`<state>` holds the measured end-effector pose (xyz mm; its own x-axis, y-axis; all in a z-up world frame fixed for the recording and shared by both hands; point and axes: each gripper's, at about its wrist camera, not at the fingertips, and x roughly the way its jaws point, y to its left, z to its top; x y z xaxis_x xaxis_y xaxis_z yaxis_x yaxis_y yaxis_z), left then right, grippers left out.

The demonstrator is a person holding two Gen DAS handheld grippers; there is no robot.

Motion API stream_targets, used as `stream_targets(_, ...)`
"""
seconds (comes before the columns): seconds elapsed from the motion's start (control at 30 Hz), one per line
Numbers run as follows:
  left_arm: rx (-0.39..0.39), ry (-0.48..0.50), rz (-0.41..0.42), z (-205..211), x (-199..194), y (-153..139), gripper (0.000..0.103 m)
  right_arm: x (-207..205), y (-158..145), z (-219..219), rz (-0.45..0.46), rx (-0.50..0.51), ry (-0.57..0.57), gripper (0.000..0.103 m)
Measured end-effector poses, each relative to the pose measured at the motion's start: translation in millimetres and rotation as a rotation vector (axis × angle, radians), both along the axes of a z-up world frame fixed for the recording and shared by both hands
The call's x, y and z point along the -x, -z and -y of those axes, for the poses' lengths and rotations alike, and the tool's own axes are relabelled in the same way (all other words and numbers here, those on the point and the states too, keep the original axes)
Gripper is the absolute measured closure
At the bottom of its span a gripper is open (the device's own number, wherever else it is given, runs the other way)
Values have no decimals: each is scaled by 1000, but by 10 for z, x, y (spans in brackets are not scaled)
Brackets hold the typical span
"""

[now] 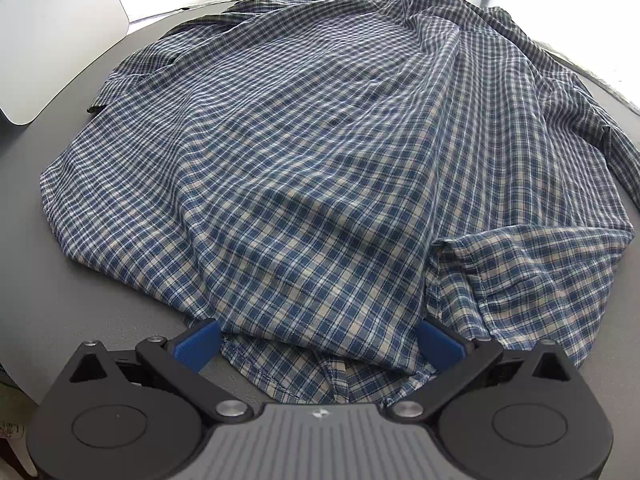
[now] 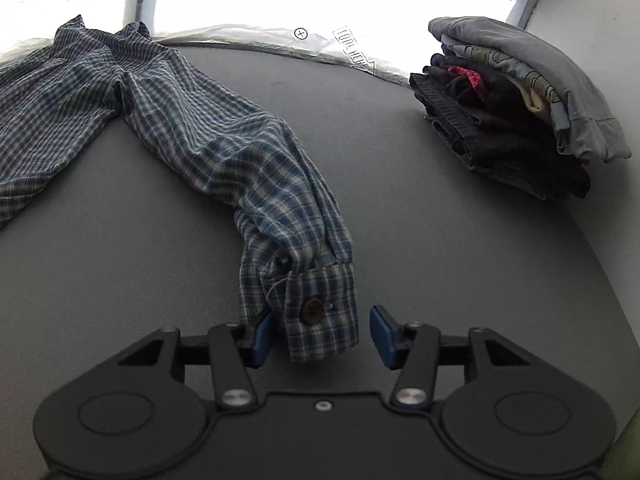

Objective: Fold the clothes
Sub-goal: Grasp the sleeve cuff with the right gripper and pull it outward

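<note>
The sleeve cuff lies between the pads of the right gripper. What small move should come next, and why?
Probably close the right gripper on the cuff. The cuff lies flat on the table between its open pads, not pinched. The sleeve stretches away from the shirt body and must be folded in.

Each black plastic left gripper [image 1: 318, 342] and right gripper [image 2: 322, 332] carries ribbed blue pads, silver pivot screws, round hubs.

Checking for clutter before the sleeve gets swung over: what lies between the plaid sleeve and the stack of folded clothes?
Nothing. In the right wrist view, only bare grey table separates the plaid sleeve from the stack of folded clothes.
</note>
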<state>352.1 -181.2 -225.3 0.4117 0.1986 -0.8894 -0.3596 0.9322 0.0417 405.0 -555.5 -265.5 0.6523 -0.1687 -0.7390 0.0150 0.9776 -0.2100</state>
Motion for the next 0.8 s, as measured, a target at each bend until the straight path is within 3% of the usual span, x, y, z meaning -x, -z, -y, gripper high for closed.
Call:
stream_targets(0.07,1,-2,-2,0,-3,0,0,-51,-33,31,23,87,-19,91)
stream_targets(0.23,1,-7,-4,9,-16,-1,0,-115,-224,35,248,600,-136,94)
stream_targets(0.33,2,-9,-5,9,-24,-2,0,-97,-257,65,324,732,-145,94)
stream_targets(0.43,2,-10,-7,7,-29,-3,0,-76,-14,70,189,685,-178,92)
stream_targets(0.53,2,-11,-7,7,-31,-1,0,30,260,21,21,571,-208,89)
stream_targets(0.7,2,-20,-8,2,-36,2,0,248,243,-87,12,500,-164,69)
stream_targets(0.8,4,-24,-13,-6,-49,3,0,297,76,22,22,328,-66,63)
